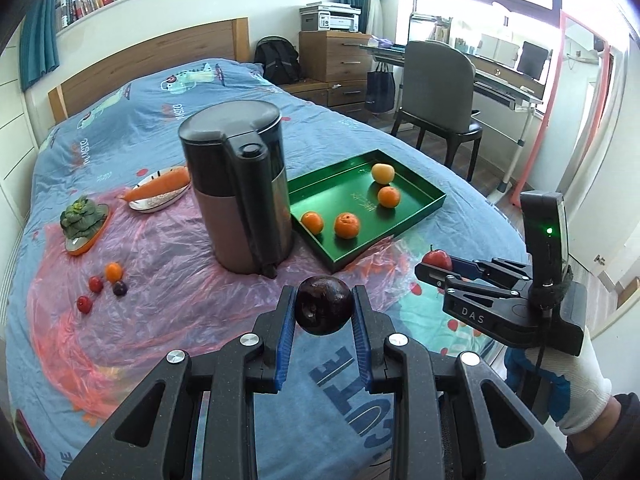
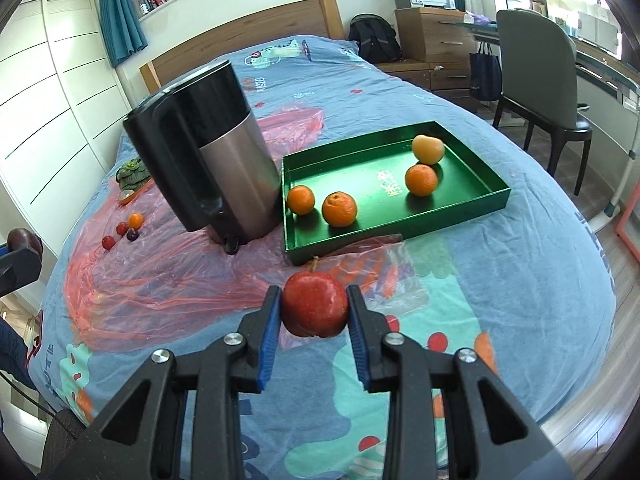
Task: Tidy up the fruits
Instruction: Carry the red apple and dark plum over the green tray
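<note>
Four fruits already lie in the green tray (image 2: 472, 204), while the left gripper (image 1: 324, 312) clenches a dark plum (image 1: 324, 310) and the right gripper (image 2: 314, 310) a red apple (image 2: 315, 304) above the bed, and four small fruits (image 1: 102, 286) wait on the plastic.

Daylight is pouring in from the windows (image 1: 500, 4) behind the desk, which are blowing out to plain white, and it is leaving the room bright and evenly lit. The green tray (image 2: 472, 200) is throwing back soft glare and the fruit in it is casting short dark shadows. Both fisheye views are bending straight lines and darkening to black at the corners, while the centre is staying sharp.
</note>
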`<state>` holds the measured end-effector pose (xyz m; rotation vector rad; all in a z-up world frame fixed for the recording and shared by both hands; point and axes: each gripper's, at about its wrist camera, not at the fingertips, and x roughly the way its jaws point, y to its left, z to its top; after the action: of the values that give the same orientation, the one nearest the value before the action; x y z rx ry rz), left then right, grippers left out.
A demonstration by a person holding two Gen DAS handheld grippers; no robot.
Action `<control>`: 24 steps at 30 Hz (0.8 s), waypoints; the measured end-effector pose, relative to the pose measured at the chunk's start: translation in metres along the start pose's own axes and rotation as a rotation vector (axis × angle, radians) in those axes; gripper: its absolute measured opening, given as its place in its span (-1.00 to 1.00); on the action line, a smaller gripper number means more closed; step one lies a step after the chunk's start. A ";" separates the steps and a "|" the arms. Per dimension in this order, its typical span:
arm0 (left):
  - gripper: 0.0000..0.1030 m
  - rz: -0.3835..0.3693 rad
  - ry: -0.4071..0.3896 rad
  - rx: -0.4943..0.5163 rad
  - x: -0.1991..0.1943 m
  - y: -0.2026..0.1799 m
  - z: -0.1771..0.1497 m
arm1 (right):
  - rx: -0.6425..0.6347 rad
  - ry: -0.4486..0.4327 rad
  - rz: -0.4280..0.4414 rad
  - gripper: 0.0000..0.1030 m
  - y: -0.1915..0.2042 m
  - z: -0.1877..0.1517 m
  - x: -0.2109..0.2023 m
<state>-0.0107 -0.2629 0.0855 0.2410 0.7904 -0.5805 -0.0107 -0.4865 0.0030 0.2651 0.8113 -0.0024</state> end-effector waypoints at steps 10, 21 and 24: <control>-0.55 -0.095 0.022 0.063 0.049 -0.042 0.017 | 0.053 -0.035 -0.076 -0.59 -0.051 0.016 0.003; -0.55 -0.123 0.071 0.067 0.132 -0.056 0.054 | 0.077 -0.090 -0.111 -0.59 -0.102 0.057 0.035; -0.55 -0.111 0.070 0.058 0.155 -0.052 0.068 | 0.084 -0.121 -0.120 -0.59 -0.108 0.073 0.052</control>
<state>0.0870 -0.3961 0.0200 0.2732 0.8590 -0.7037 0.0660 -0.6029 -0.0115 0.2926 0.7066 -0.1637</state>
